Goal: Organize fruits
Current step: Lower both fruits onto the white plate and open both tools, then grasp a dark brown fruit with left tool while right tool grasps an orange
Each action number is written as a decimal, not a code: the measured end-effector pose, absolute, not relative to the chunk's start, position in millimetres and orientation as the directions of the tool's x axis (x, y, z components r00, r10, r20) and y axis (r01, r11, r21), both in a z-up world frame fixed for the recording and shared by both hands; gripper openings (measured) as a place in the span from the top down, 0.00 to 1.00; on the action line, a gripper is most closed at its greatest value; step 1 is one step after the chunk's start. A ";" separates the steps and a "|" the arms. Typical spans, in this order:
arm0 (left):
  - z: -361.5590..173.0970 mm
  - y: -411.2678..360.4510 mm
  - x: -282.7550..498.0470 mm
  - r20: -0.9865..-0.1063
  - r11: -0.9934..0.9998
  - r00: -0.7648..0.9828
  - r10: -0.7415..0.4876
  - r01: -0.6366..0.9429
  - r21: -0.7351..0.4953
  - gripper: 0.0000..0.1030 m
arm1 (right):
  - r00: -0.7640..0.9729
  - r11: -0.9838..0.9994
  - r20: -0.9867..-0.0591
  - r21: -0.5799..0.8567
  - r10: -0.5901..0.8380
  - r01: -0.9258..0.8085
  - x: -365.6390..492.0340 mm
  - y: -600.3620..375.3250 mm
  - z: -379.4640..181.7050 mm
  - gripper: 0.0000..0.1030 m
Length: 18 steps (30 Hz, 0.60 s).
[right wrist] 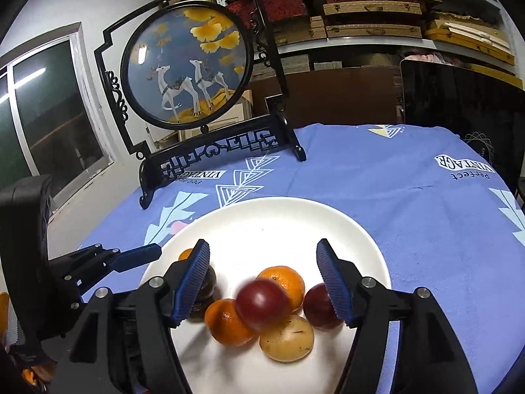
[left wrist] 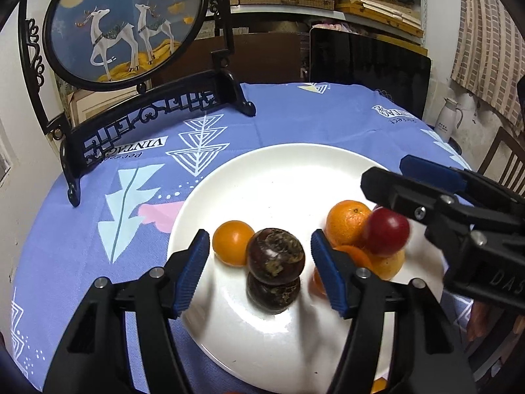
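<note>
Left wrist view: my left gripper point(left wrist: 259, 272) hangs low over the big round white ceramic plate point(left wrist: 282, 167) on the blue printed tablecloth point(left wrist: 295, 115), jaws wide apart w/ nothing between the pads. Going left to right on the plate: a small smooth orange mandarin point(left wrist: 231, 241), then two dark brown-purple blotchy round fruits stacked one on the other point(left wrist: 275, 256), right in line w/ my open left jaws, then a cluster of a bigger dimpled orange point(left wrist: 346, 226), a glossy dark red plum point(left wrist: 387, 231) perched on top and blurred, and a yellowish fruit under it. Right wrist view: my right gripper point(right wrist: 264, 285) is also spread open, empty, poised above that cluster, w/ a tan speckled potato-like fruit point(right wrist: 287, 338) nearest and a second red plum point(right wrist: 320, 305) beside the right pad. Step, I'd judge: sorting by kind, fruit already on the plate. Next calls for closing gently on one round fruit w/o toppling either stack; the top plum looks unsteady.
</note>
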<state>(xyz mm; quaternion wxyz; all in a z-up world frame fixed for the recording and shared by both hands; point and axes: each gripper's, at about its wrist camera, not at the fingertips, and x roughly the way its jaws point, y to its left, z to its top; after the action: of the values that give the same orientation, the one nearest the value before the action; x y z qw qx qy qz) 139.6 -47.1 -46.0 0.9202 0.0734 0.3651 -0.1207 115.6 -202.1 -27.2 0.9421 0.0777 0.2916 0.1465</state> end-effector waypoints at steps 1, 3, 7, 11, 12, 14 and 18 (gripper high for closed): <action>-46.2 -47.1 139.7 -0.690 0.960 0.704 -0.169 0.275 0.046 0.39 | 0.788 0.945 -0.526 0.231 0.320 -0.230 115.5 -202.3 -27.3 0.34; -46.3 -46.9 140.0 -0.689 0.961 0.706 -0.165 0.273 0.050 0.39 | 0.786 0.944 -0.527 0.234 0.324 -0.232 115.5 -202.8 -27.9 0.34; -45.5 -45.2 139.5 -0.683 0.962 0.712 -0.162 0.269 0.053 0.35 | 0.786 0.942 -0.523 0.239 0.329 -0.235 113.3 -203.9 -27.7 0.32; -41.9 -42.8 138.6 -0.678 0.961 0.715 -0.172 0.272 0.043 0.33 | 0.773 0.933 -0.528 0.260 0.352 -0.247 113.2 -203.3 -25.7 0.29; -40.0 -42.5 137.8 -0.678 0.961 0.713 -0.179 0.275 0.037 0.33 | 0.767 0.928 -0.529 0.272 0.365 -0.254 112.7 -203.4 -23.9 0.29; -32.8 -40.4 132.3 -0.670 0.958 0.717 -0.194 0.284 0.027 0.32 | 0.764 0.919 -0.520 0.298 0.382 -0.257 107.7 -204.2 -16.5 0.29; -18.7 -22.7 101.9 -0.625 0.959 0.749 -0.220 0.284 0.004 0.18 | 0.742 0.898 -0.519 0.344 0.425 -0.274 82.1 -213.0 -8.5 0.27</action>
<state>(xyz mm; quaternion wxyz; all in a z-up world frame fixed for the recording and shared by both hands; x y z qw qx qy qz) 101.9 -22.7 -18.7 0.9338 0.0493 0.3276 -0.1350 82.1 -213.0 -8.5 0.9251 0.1236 0.3055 0.1888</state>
